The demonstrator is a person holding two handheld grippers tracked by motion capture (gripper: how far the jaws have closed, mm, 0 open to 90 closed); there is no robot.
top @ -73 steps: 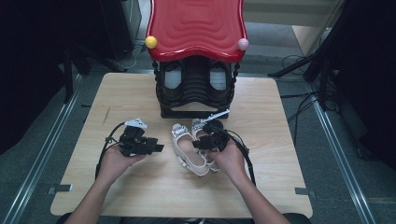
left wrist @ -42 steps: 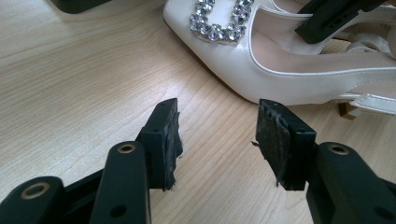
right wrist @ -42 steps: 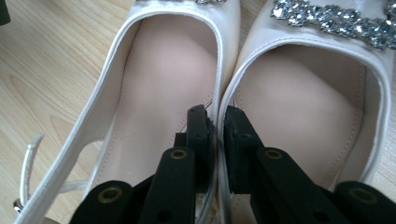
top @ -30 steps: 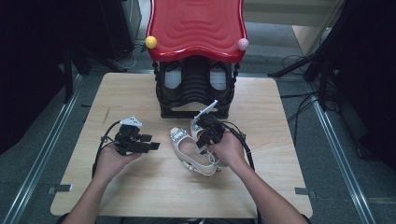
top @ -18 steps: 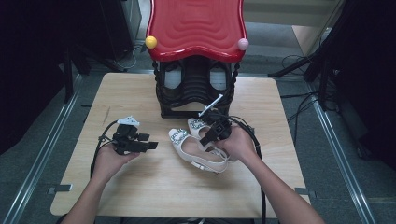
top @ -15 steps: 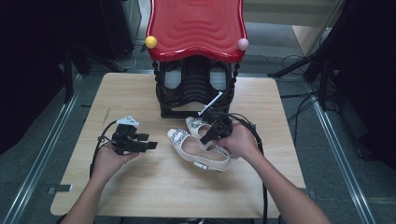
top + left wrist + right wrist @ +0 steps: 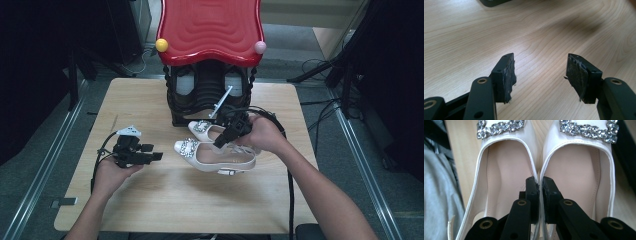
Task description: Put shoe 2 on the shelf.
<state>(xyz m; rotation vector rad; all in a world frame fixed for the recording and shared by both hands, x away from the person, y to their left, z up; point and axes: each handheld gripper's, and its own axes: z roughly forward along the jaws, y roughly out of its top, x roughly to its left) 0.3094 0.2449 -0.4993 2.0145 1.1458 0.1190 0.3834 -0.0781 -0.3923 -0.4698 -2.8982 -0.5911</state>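
A pair of white slingback shoes with crystal buckles hangs just above the wooden table (image 7: 150, 200), the near shoe (image 7: 215, 159) beside the far shoe (image 7: 202, 129). My right gripper (image 7: 222, 142) is shut on their two touching inner rims. In the right gripper view the jaws (image 7: 541, 182) pinch the rims between the left shoe (image 7: 504, 170) and the right shoe (image 7: 576, 170). My left gripper (image 7: 155, 156) is at the table's left, its jaws having just been opening. They stand open (image 7: 540, 72) over bare wood with nothing between them.
A black shoe rack with a red wavy top (image 7: 210, 30) stands at the back of the table, a yellow ball (image 7: 161, 45) and a pink ball (image 7: 260, 47) at its corners. Light-coloured items (image 7: 186, 82) sit inside it. Cables trail from both grippers.
My right hand has raised the pair of shoes off the table and carried it right, toward the rack. The left hand has stayed about where it was.
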